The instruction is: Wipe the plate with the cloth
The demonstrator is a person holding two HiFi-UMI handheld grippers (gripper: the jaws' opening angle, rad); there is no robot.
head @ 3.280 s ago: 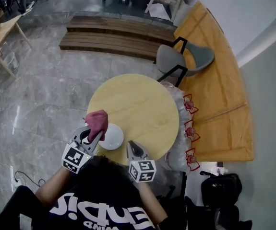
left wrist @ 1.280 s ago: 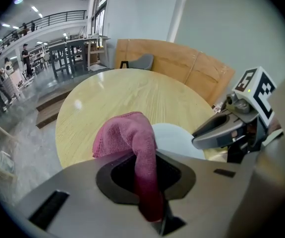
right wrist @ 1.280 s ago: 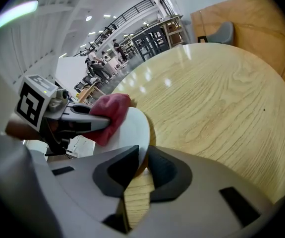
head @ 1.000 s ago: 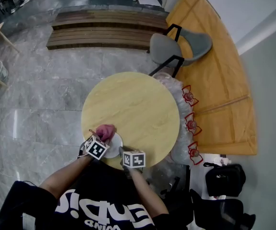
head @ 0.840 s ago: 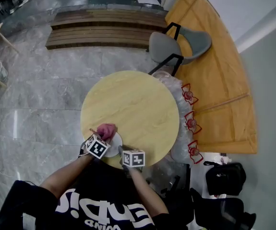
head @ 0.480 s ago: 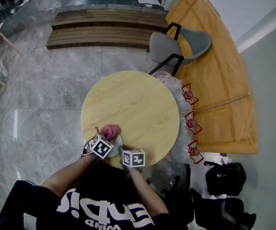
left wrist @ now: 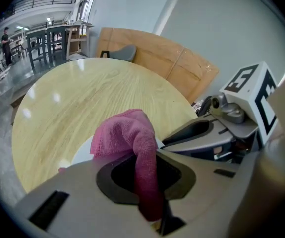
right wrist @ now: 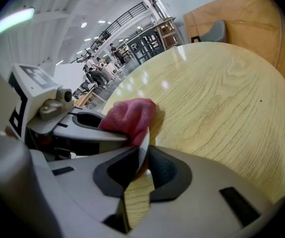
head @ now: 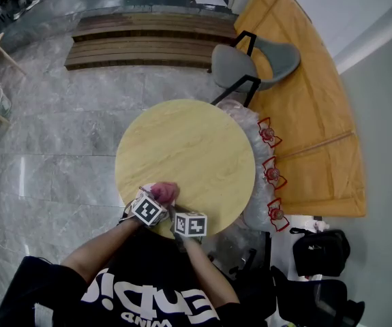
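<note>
The left tool clamps the pink cloth, bunched on the white plate; the right tool pinches the plate's rim on the round desk.

top: black, white lettering on the chest | left tongs: grey shell, dark pad recess | right tongs: same grey build | marker cube on each: white, black squares

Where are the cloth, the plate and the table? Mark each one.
cloth point(left wrist: 125, 133), left gripper view, bunched top fold.
plate point(left wrist: 83, 151), left gripper view, bare white part beside cloth.
table point(head: 189, 148), head view, bare wooden top.
</note>
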